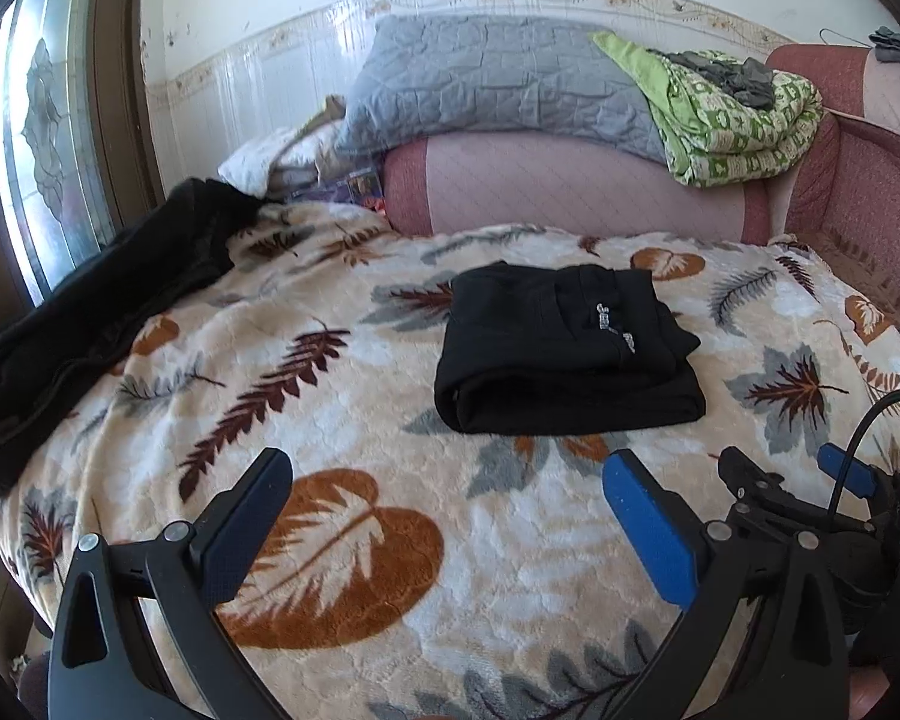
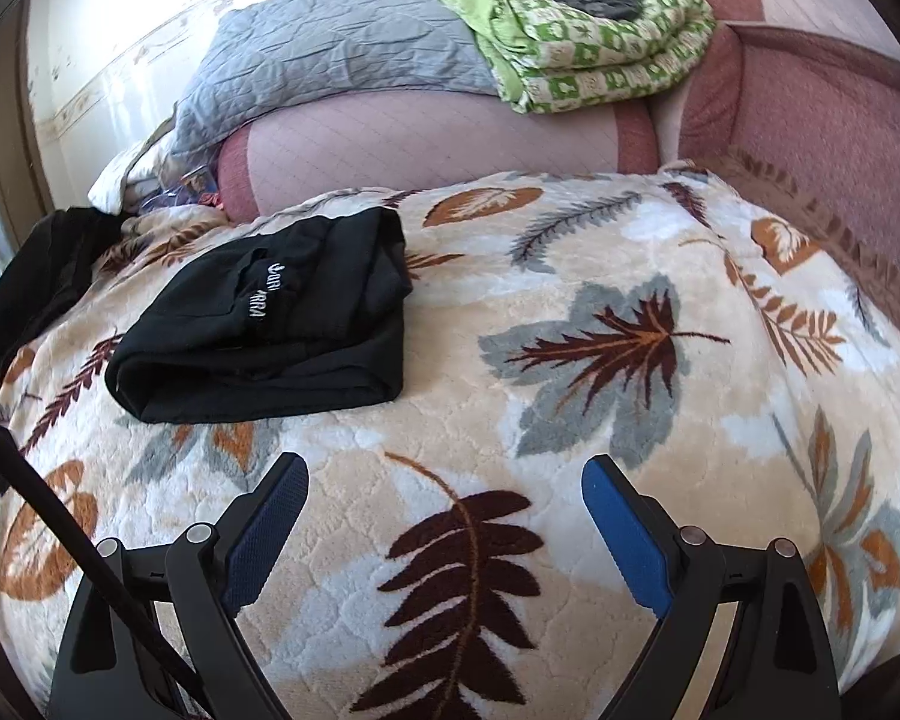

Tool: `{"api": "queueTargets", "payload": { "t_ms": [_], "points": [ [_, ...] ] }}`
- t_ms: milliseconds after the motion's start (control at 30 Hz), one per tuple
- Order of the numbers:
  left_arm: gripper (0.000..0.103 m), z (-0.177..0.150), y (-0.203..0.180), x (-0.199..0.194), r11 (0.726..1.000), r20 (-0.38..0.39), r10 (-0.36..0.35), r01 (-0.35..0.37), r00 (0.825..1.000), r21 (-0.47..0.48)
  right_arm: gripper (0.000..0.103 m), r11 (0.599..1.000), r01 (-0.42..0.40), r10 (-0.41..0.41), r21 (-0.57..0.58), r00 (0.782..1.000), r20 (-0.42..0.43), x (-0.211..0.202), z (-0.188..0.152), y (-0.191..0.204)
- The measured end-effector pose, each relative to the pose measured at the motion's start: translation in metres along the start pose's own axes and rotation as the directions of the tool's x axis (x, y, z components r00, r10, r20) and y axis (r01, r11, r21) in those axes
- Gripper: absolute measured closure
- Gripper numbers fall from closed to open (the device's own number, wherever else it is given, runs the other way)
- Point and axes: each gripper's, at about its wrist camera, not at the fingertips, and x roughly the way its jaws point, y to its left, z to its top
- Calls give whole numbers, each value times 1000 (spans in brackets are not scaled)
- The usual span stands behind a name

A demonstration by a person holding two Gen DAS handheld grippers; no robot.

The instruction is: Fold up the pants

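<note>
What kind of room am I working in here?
Most likely a bedroom at home: a bed under a leaf-print blanket, a gray quilted pillow and a folded green quilt against the wall, with folded black pants on top.

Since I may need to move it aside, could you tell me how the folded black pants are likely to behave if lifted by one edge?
The folded black pants are soft cloth in loose layers, so they would probably sag and unfold if lifted by one edge. Pushed, they may drag and bunch on the plush leaf-print blanket. They look light. Both grippers are open and clear of them.
</note>
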Motion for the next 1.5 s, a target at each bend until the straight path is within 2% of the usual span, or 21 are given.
{"api": "queueTargets", "payload": {
  "t_ms": [400, 733, 1500],
  "points": [
    [0, -3, 3, 15, 1000, -92, -16, 14, 996, -21, 7, 1000, 3, -3, 5, 1000, -14, 3, 0, -1],
    [0, -7, 9, 28, 996, -172, -53, 41, 984, -73, 7, 1000, 2, -3, -6, 1000, -21, 5, -1, 0],
    [0, -16, 9, 48, 993, -267, -82, 57, 960, -99, 7, 1000, 4, -5, -26, 999, -31, 7, -2, 5]
  ]
}}
